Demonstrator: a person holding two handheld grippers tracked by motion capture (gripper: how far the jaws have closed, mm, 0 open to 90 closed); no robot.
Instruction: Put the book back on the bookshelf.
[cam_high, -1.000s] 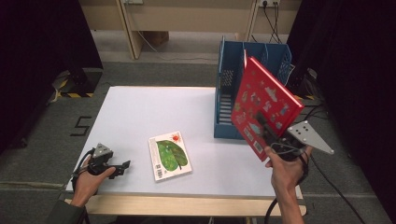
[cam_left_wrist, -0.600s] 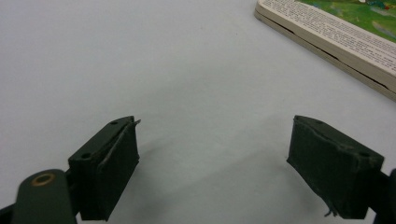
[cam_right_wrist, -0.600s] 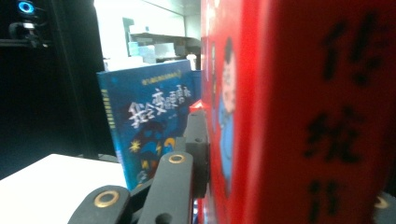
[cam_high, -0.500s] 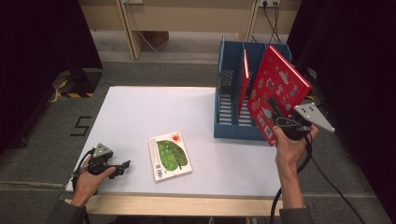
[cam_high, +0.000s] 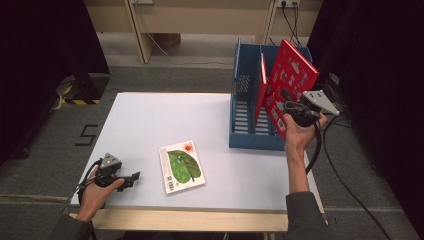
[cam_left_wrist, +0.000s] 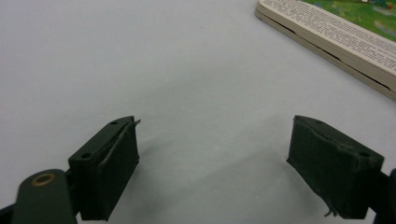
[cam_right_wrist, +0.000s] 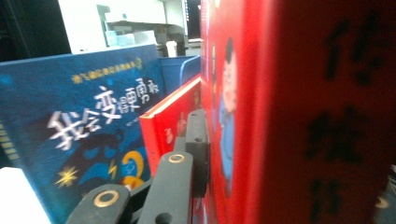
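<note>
High view — red book (cam_high: 290, 80) upright, tilted right

Even overhead light on the white table (cam_high: 150, 120), dark surroundings; close red book (cam_right_wrist: 327, 116) blurred, soft shadows.

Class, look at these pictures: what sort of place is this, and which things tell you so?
Probably a lab or studio set up for recording, not a home: a bare white table ringed by black curtains, a taped mark on grey carpet, and cabled grippers in both hands.
</note>
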